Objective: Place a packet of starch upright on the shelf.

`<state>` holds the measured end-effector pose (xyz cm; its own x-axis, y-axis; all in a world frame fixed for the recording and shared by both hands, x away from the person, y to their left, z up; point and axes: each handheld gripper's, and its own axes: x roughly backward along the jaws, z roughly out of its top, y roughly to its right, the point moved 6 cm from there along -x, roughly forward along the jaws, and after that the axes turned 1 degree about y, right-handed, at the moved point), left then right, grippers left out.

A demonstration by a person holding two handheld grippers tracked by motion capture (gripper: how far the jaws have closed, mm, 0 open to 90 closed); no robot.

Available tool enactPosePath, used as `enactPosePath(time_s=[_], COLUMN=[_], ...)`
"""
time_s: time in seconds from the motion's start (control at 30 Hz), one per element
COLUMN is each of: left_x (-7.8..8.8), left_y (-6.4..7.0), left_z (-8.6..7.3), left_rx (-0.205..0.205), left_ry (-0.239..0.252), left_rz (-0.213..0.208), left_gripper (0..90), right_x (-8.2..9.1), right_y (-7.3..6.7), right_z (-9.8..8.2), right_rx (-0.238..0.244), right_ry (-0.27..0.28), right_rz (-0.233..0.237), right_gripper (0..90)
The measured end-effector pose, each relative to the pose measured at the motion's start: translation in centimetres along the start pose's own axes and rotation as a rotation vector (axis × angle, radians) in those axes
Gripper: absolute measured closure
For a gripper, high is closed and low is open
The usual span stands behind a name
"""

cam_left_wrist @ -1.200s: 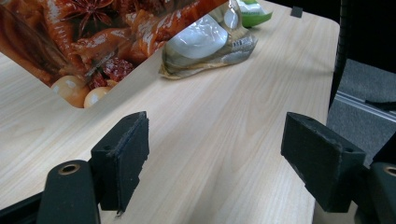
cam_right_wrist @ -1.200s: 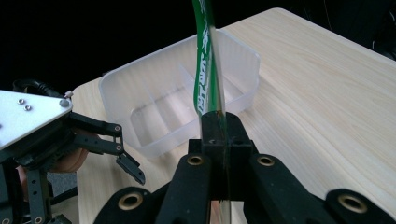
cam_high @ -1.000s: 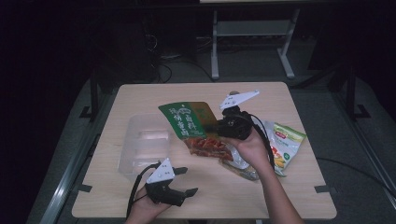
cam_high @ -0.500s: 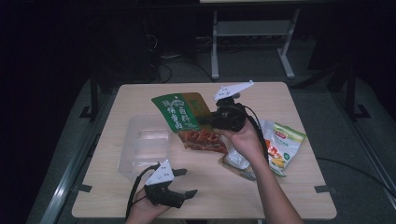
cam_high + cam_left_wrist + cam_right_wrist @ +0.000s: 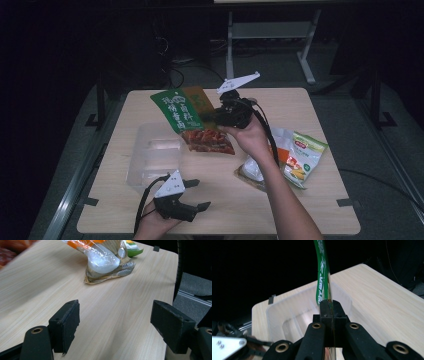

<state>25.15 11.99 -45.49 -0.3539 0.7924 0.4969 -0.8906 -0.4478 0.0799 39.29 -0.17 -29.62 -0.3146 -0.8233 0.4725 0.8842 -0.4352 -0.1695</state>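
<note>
1. Nearest me, my left tongs (image 5: pixel 192 196) sit low over the front edge of the tabletop (image 5: pixel 310 200), jaws spread wide with nothing between them; in the left gripper view I see bare wood between the two pads.
2. Just beyond them lies a clear plastic tray (image 5: pixel 152 155), left of centre on the tabletop.
3. To the right of my right forearm lies a small heap of snack packets (image 5: pixel 295 160): a clear-and-tan one in front, a green-and-white one behind.
4. Further in, my right tongs (image 5: pixel 212 117) are clamped tight on the edge of a green snack bag (image 5: pixel 182 112), which I hold up off the tabletop, above the tray's far right corner.
5. The bag's clear lower part with red contents hangs toward the tabletop.
6. In the right gripper view the bag (image 5: pixel 322 280) stands edge-on from the closed jaws, the tray (image 5: pixel 287 312) beneath it.
</note>
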Motion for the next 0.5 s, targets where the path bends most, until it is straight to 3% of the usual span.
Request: enactPosePath(time_s=[0.23,0.5], left_x=[-0.3,-0.4], left_y=[0.3,0.5], left_z=[0.0,-0.1], left_rx=[0.015,0.003], left_ry=[0.006,0.002], left_rz=[-0.005,-0.011], left_gripper=[23.0,23.0], right_x=[-2.1,-4.8], right_y=[0.0,0.0], right_z=[1.7,3.5], right_rx=[0.001,0.007], right_ry=[0.011,0.031], right_rz=[0.025,0.043], right_gripper=[89.7,89.7])
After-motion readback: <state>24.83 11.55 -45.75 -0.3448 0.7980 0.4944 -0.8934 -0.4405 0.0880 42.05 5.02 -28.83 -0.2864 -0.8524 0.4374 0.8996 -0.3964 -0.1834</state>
